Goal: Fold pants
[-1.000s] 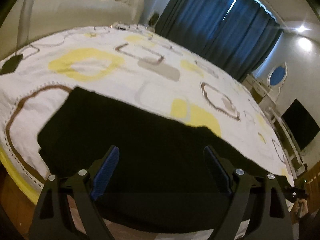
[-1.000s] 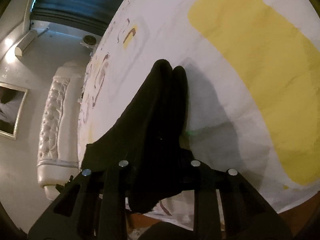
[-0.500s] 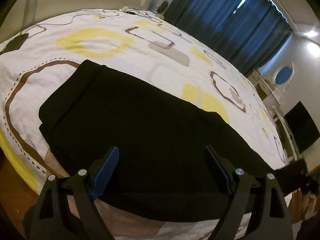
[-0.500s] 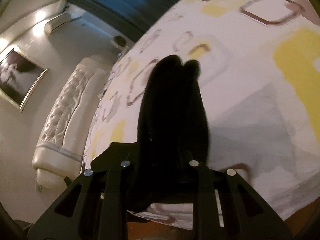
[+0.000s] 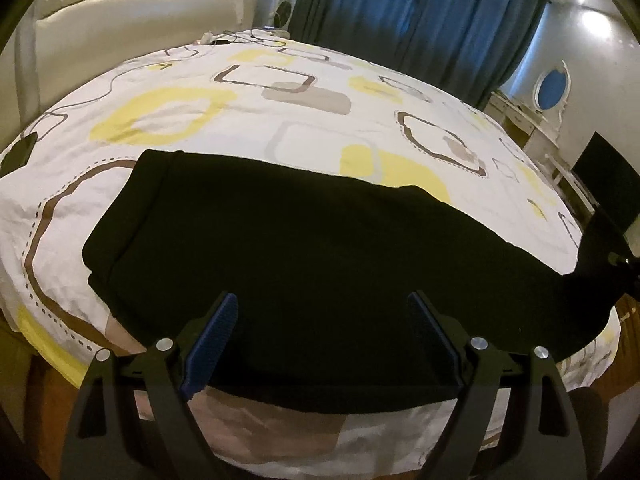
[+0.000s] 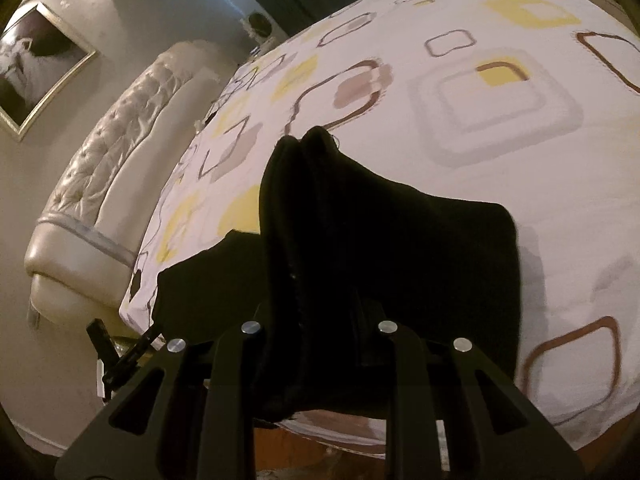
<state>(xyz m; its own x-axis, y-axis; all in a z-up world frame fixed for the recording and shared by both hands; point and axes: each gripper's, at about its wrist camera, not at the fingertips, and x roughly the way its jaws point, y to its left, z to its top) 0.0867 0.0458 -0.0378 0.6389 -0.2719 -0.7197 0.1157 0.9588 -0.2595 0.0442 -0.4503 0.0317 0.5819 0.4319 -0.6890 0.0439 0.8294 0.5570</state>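
Note:
Black pants [image 5: 304, 232] lie flat along the near edge of the bed, waistband at the left, legs running right. My left gripper [image 5: 320, 344] is open and empty, hovering just above the pants' near edge, blue pads [image 5: 212, 332] wide apart. My right gripper [image 6: 320, 296] is shut on the leg end of the pants [image 6: 360, 240], which stands bunched up between the fingers above the bed. The right gripper also shows at the far right of the left wrist view [image 5: 612, 256], holding the lifted leg end.
The bed has a white cover [image 5: 280, 120] with yellow and brown shapes. A cream tufted headboard [image 5: 140, 12] is at the back left. Blue curtains [image 5: 420, 20], a dresser with oval mirror [image 5: 552, 88] and a dark screen [image 5: 608, 184] stand beyond. Cables lie near the pillows end [image 5: 248, 40].
My right gripper has lifted and carried the leg end inward over the bed; more pants fabric now spreads beside it. The left gripper's view has shifted slightly; it stays open above the pants.

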